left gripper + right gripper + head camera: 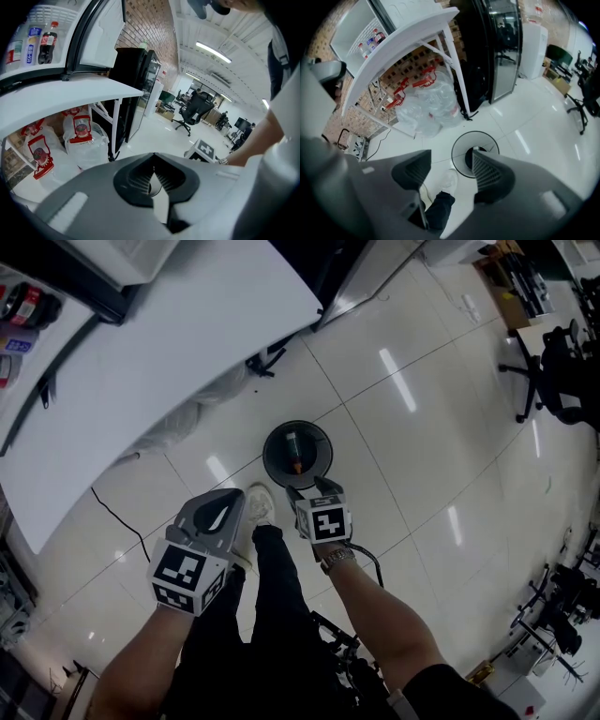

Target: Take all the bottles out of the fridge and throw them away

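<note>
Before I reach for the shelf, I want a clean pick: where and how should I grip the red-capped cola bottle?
Grip the cola bottle round its dark middle, coming from the front, where nothing covers it. It stands upright with a blue-labelled bottle close beside it, so its other side looks freer. The narrow neck under the red cap would likely give a weaker hold.

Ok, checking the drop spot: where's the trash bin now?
Head view, centre: the trash bin stands just ahead of the right hand-held gripper, near the person's shoe.
</note>
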Action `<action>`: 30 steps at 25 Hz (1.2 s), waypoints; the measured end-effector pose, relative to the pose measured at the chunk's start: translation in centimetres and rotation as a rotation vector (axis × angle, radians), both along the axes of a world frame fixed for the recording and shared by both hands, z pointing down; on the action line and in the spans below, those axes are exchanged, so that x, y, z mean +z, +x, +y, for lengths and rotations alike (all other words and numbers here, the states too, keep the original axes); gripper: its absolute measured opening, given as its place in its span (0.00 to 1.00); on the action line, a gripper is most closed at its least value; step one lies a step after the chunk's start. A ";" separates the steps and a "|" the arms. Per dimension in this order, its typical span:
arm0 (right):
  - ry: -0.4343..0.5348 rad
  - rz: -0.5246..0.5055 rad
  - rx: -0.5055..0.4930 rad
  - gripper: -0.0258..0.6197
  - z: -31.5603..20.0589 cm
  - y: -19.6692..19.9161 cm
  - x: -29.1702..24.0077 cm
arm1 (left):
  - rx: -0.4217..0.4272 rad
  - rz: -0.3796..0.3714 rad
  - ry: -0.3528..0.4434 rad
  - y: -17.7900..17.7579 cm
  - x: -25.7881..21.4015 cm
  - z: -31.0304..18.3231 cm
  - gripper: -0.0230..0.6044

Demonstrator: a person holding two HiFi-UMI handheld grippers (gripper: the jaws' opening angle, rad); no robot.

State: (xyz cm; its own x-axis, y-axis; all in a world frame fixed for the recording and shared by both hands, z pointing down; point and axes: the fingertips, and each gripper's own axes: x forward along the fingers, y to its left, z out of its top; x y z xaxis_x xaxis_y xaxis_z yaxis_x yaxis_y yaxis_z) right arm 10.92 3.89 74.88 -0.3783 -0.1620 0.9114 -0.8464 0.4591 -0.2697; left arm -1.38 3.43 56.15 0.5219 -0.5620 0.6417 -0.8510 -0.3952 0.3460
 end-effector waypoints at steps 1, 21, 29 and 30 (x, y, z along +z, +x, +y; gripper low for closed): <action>0.006 -0.002 -0.002 0.47 -0.1 0.0 -0.4 | -0.002 -0.001 0.003 -0.1 -0.2 0.0 0.04; 0.333 -0.353 -0.367 0.45 -4.8 -14.8 -26.4 | -0.307 -0.101 0.219 -9.7 -13.8 -0.4 0.04; 0.467 -0.442 -0.554 0.45 -4.8 -27.2 -35.5 | -0.534 -0.124 0.330 -21.9 -20.4 1.5 0.04; 0.482 -0.450 -0.572 0.45 -4.7 -28.7 -36.3 | -0.551 -0.128 0.337 -23.0 -20.8 1.8 0.04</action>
State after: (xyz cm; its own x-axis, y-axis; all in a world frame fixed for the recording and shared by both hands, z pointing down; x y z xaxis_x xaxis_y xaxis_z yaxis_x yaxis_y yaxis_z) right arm -17.79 -0.83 38.61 -0.8270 -0.1665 0.5369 -0.3109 0.9312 -0.1901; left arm -24.36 5.20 35.32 0.0310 -0.9061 0.4220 -0.9859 0.0417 0.1620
